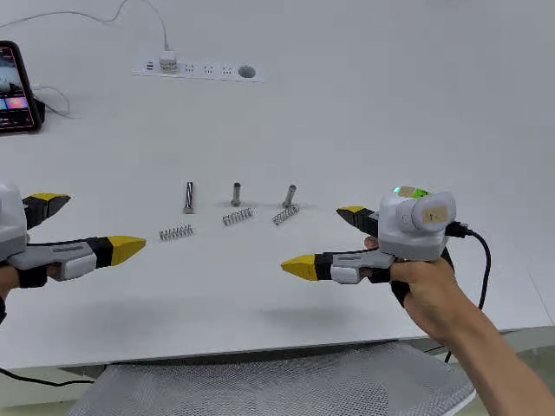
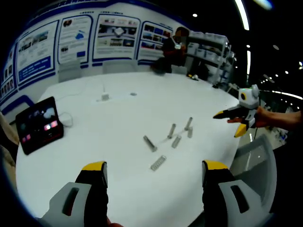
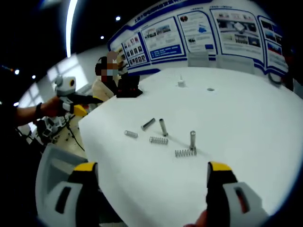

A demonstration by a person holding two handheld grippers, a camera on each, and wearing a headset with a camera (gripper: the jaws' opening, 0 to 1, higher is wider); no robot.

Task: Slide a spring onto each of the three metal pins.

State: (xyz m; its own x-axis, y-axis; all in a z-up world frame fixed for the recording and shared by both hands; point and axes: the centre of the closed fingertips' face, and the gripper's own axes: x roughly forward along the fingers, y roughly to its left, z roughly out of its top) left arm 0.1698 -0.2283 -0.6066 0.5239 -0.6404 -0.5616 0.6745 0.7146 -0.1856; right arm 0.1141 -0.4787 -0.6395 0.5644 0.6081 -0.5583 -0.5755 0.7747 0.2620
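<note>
With left gripper (image 1: 91,227) at nine o'clock of the row and right gripper (image 1: 323,240) at four, both gaping and empty, pinch the rightmost spring (image 1: 286,214), at six o'clock of the rightmost pin (image 1: 290,196), lightly near one end; line up with the pin's axis before sliding.

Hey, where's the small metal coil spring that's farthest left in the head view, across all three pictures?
Head view: small metal coil spring, front-left of the leftmost metal pin.
Left gripper view: spring low centre, nearest the jaws.
Right gripper view: spring leftmost of the group.
Shared landmark: white power strip, behind it everywhere.
</note>
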